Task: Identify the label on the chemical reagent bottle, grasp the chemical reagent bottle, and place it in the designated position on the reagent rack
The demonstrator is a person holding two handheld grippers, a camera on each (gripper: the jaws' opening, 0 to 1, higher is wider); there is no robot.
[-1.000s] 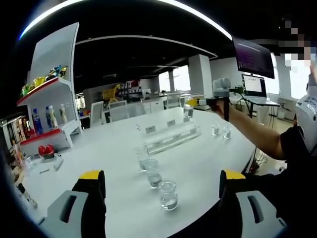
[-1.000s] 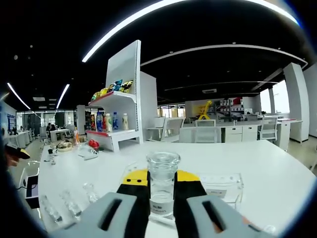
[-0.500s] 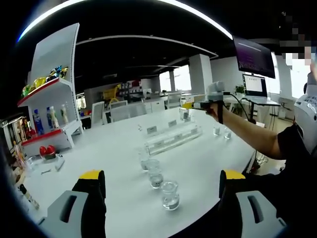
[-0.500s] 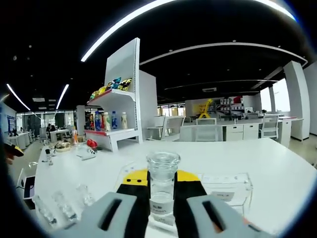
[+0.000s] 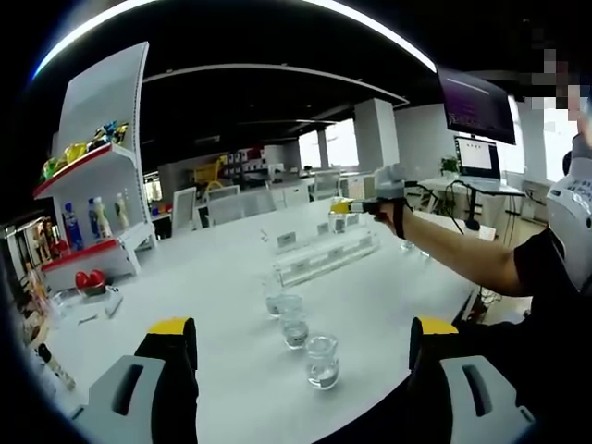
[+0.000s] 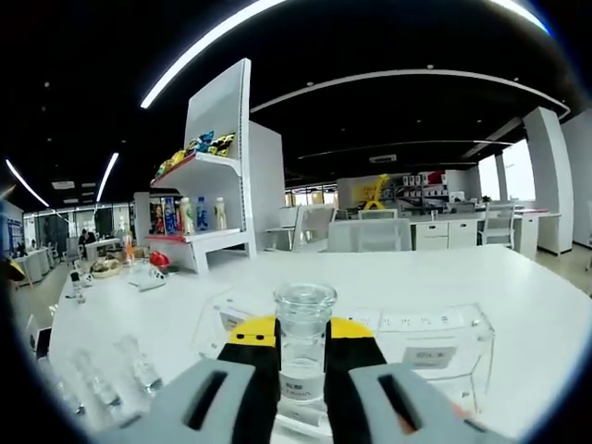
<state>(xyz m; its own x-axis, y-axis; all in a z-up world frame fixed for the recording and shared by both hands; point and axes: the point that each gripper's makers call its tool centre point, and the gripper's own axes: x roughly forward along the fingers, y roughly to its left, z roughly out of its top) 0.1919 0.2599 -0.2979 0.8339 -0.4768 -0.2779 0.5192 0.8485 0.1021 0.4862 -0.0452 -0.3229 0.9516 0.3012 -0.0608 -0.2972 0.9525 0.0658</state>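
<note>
Right gripper view: right gripper (image 6: 302, 370) clamps reagent bottle (image 6: 304, 342) before rack (image 6: 435, 347).

Clear glass reagent bottle (image 6: 304, 347), upright, labelled, just before the transparent reagent rack (image 6: 435, 338).

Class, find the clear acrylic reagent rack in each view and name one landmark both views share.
Left gripper view: the reagent rack lies just right of centre on the white table, under the right gripper.
Right gripper view: the rack sits at lower centre, just behind the held reagent bottle.
Shared landmark: the white shelf unit with coloured packets.
</note>
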